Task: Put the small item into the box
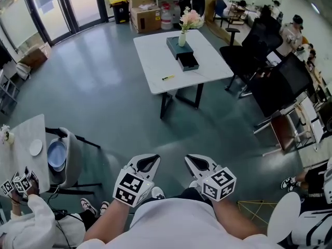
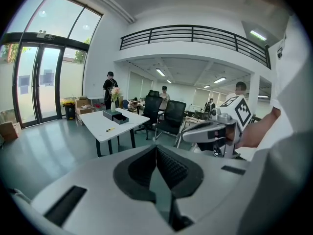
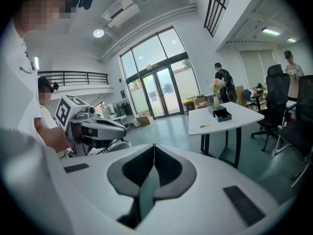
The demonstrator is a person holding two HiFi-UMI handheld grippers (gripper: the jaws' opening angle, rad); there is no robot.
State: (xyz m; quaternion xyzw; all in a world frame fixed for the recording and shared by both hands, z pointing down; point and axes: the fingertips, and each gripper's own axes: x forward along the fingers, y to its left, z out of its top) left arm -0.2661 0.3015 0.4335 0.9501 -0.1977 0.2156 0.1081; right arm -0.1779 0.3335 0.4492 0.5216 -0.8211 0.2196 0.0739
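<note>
The small item (image 1: pixel 167 78), a thin yellow thing too small to identify, lies on its own near the front left edge of the white worktop (image 1: pixel 207 71). It is well apart from the box (image 1: pixel 187 61), a dark open tray further back near the middle. Touching the box's far end is a teal piece (image 1: pixel 177 44) that may be its lid, and a vase (image 1: pixel 182 38) of flowers stands just beyond that. Black office chairs (image 1: pixel 244 58) crowd the right side of the worktop, while the left and near sides open onto bare floor (image 1: pixel 104 87).

The left gripper (image 1: pixel 147 164) and the right gripper (image 1: pixel 200 164) are both held close to the body, far from the worktop. Each has its jaws pressed together with nothing between them.

The task looks not yet begun, and the step in hand is the approach. It would go best from the near left side, where the item is closest and no chair is in the way. One gripper should spread its jaws before it comes down. It should straddle the item across its narrow width and pinch it at mid-length so it does not swing. The lift should be straight up, and the carry to the box should stay clear of the vase, which could tip if knocked.
</note>
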